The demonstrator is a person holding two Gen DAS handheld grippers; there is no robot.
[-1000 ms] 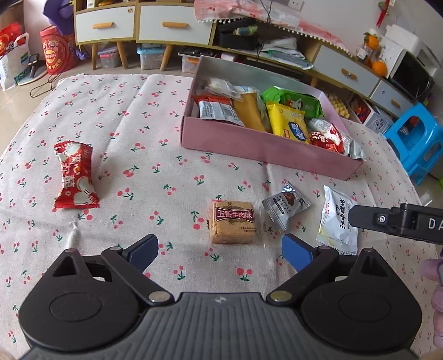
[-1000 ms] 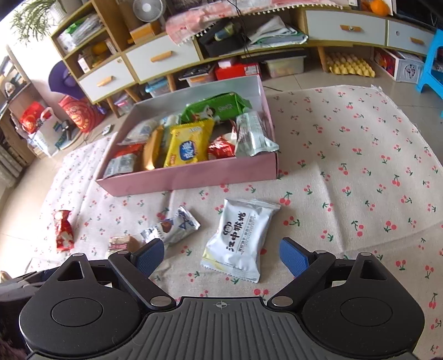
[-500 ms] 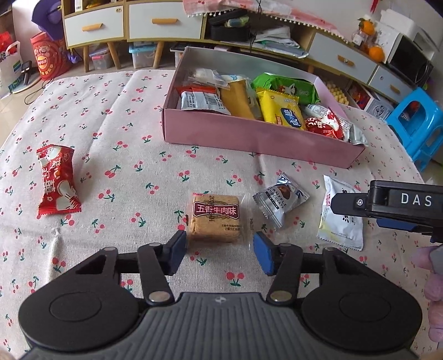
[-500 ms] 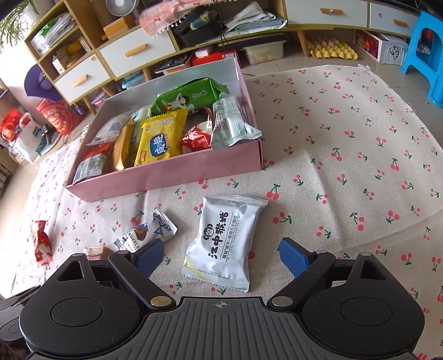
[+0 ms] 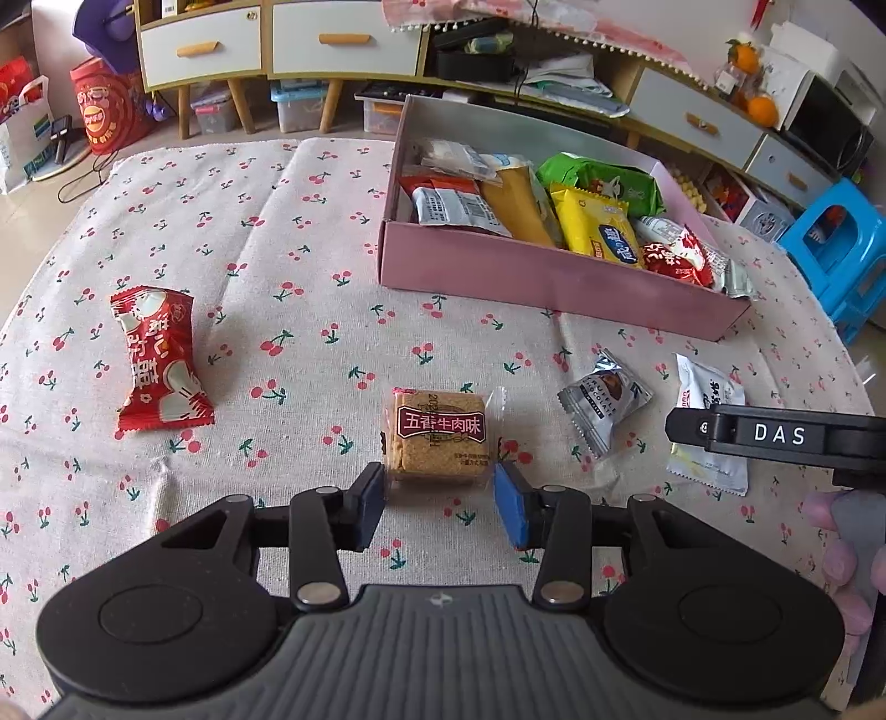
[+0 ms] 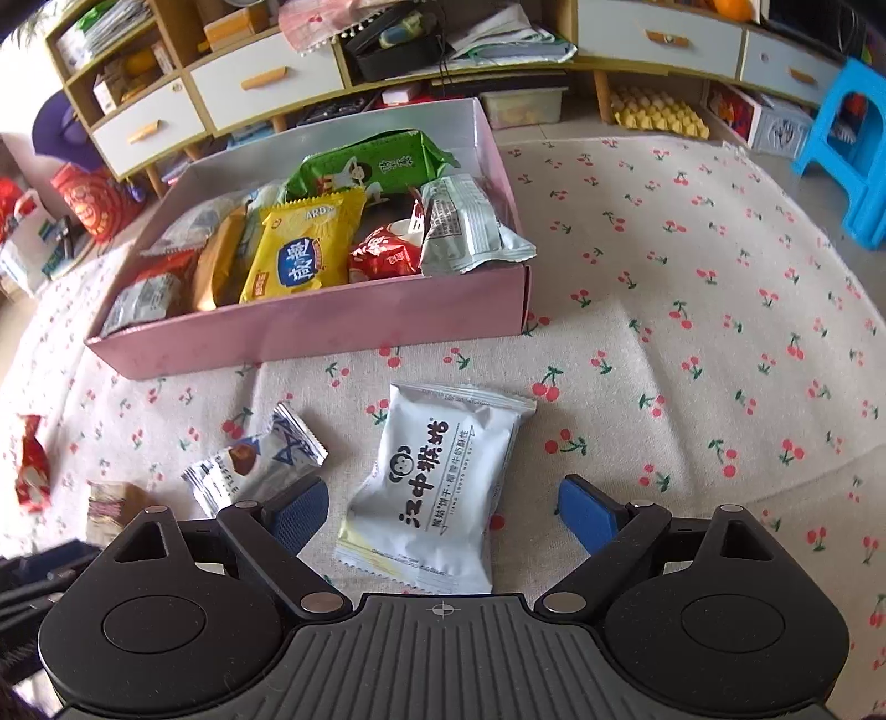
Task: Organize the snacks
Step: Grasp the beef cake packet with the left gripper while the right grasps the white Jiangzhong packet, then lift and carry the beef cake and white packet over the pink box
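Observation:
A brown beef-cracker packet point(image 5: 437, 437) lies on the cherry-print cloth. My left gripper point(image 5: 440, 493) is closing on it, and the blue pads touch its near corners. Through the right wrist camera a white packet point(image 6: 437, 476) lies between the wide-open fingers of my right gripper point(image 6: 443, 509), with no pad touching it. A silver chocolate packet point(image 5: 603, 399) lies between the two, and a red packet point(image 5: 158, 360) lies far left. The pink box point(image 5: 554, 282) behind holds several snacks. One right finger point(image 5: 775, 435) marked DAS shows above the white packet point(image 5: 709, 387).
The cloth point(image 6: 692, 332) is bare to the right of the box point(image 6: 310, 327). A blue stool point(image 5: 841, 249) stands off the cloth's right edge. Low cabinets with drawers point(image 5: 343, 44) and floor clutter line the back. A person's fingers point(image 5: 841, 554) show at the right.
The left jaws have swung in from wide apart to the cracker packet's sides. The right gripper has come lower and nearer, so the white packet now lies between its fingers.

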